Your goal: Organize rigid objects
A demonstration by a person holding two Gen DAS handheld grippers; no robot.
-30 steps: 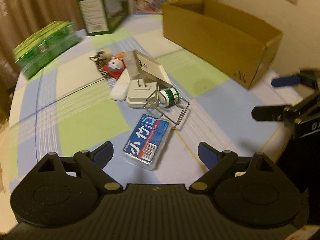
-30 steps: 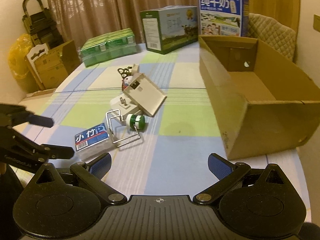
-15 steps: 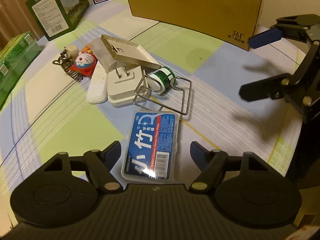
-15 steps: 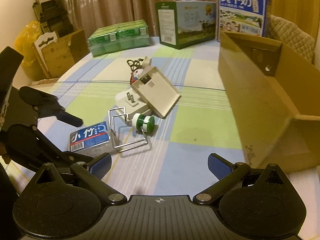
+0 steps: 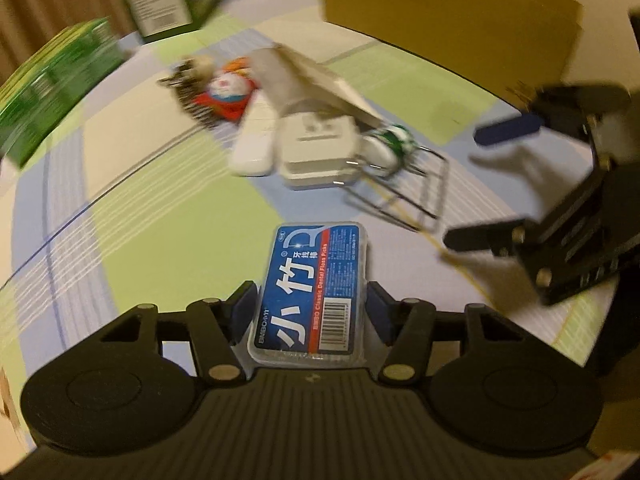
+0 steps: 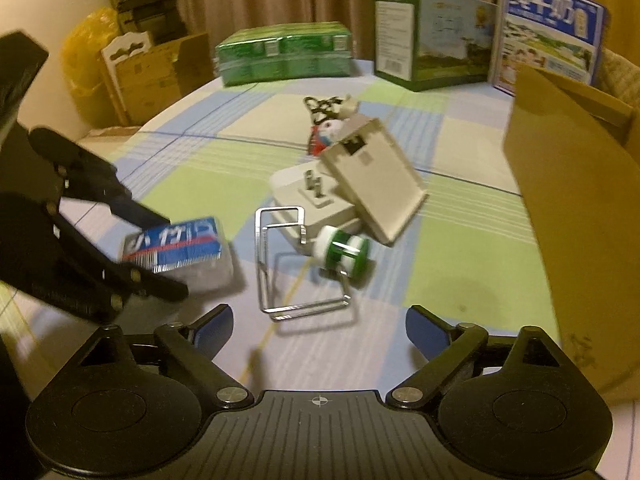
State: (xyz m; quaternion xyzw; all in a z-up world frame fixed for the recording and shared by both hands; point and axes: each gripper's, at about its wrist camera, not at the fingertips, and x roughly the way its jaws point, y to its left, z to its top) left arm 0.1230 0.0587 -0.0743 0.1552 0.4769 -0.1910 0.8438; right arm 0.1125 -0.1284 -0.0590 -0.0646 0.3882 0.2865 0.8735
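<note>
My left gripper point(image 5: 312, 308) is shut on a blue dental floss pick box point(image 5: 312, 292), held between both fingers just above the checked tablecloth; the box point(image 6: 176, 246) also shows in the right wrist view, gripped at the left. My right gripper point(image 6: 320, 326) is open and empty, low over the cloth, facing a wire holder point(image 6: 288, 264) and a green and white roll point(image 6: 346, 256). Behind them lie a white plug adapter point(image 6: 308, 196), a beige stand point(image 6: 372, 176), a toy figure point(image 6: 326, 134) and a keychain point(image 6: 324, 106). An open cardboard box point(image 6: 576, 200) stands at the right.
A green drink pack point(image 6: 284, 58), a green carton point(image 6: 428, 36) and a blue milk carton point(image 6: 552, 36) stand along the far edge of the table. Cardboard boxes point(image 6: 160, 76) and a yellow bag point(image 6: 86, 52) sit beyond the table at the left.
My left gripper moved forward over the floss pick box and shut on it. My right gripper moved in closer to the pile and stayed open.
</note>
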